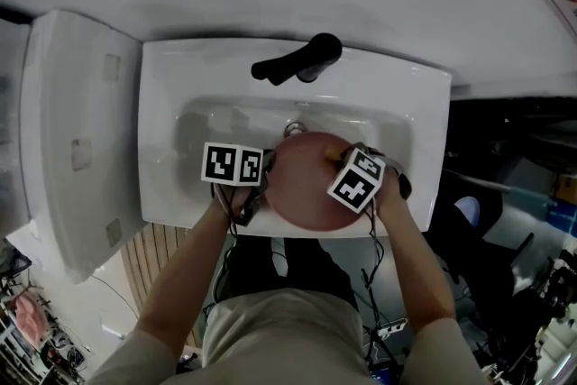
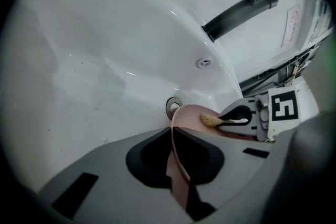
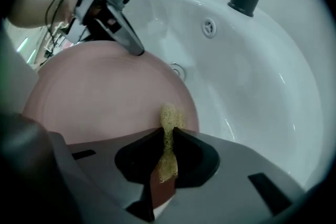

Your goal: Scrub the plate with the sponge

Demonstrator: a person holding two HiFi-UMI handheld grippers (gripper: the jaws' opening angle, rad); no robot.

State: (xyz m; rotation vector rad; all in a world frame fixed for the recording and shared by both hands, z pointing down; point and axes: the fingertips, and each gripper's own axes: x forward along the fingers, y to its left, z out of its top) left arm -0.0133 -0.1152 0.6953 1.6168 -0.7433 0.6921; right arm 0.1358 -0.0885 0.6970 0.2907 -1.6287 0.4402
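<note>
You're holding a smooth, round pink plate (image 1: 306,194) in the glossy white sink (image 1: 162,104).
At centre frame, your left gripper (image 2: 173,136) jaws are clamping its thin rim; your right gripper (image 3: 167,136) jaws are pinching a coarse yellow sponge (image 3: 168,118) over its face.

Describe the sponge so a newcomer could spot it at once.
Find the white sink with the black faucet; a pink plate is held over its bowl. At the plate's face, the right tool pinches a small scrap: the sponge. It is the only yellow, fibrous thing there.
</note>
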